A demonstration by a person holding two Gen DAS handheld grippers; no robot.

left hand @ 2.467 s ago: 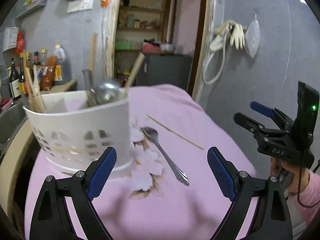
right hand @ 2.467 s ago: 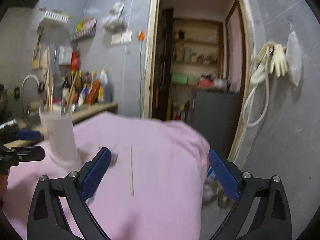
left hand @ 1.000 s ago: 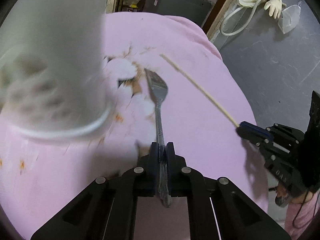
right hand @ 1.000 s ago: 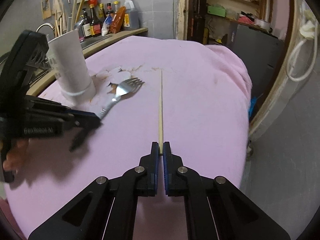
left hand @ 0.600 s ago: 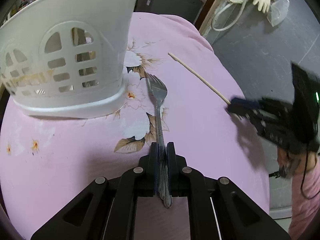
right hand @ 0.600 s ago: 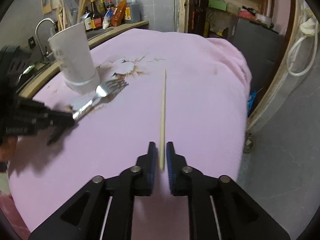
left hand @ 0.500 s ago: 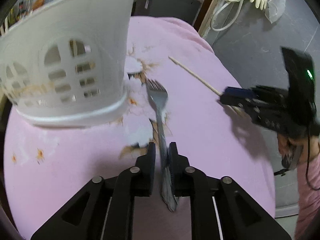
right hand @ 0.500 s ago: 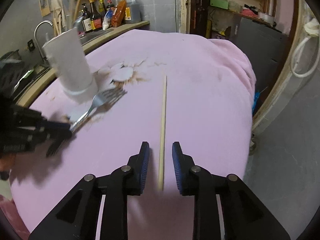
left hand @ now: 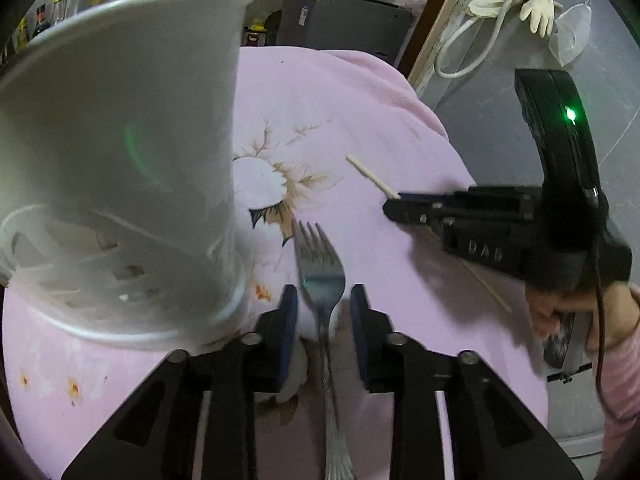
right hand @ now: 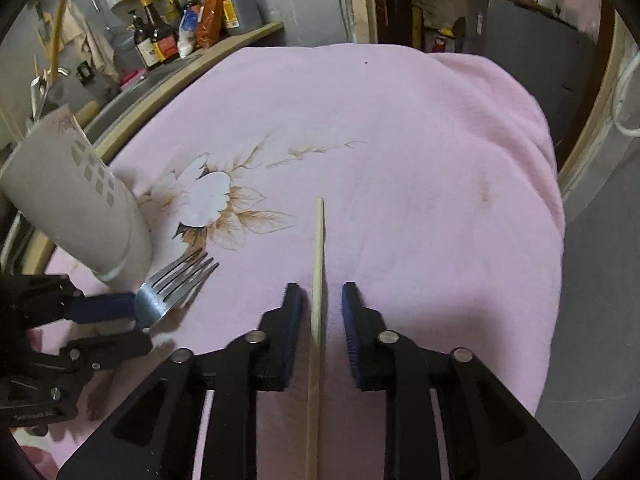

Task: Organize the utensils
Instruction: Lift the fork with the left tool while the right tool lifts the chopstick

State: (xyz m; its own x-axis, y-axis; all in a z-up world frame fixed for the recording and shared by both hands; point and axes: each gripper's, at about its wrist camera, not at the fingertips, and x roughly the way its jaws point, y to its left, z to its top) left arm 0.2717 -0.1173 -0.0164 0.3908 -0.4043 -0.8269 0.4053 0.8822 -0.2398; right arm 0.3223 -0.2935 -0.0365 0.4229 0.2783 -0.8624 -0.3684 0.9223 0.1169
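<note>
Left gripper (left hand: 323,330) spread, straddling the fork (left hand: 322,276), which lies loose on the pink cloth (right hand: 420,152) just beside the white holder (left hand: 120,168). Right gripper (right hand: 321,332) has just been closing, yet its pads stand clear of the chopstick (right hand: 317,264) between them. Risk: closing off-centre may roll the chopstick away or flick the fork into the holder.

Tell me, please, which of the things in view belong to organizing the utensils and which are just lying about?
Belong to the job:
fork
chopstick
white utensil holder

Just lying about:
sauce bottles
rubber gloves
</note>
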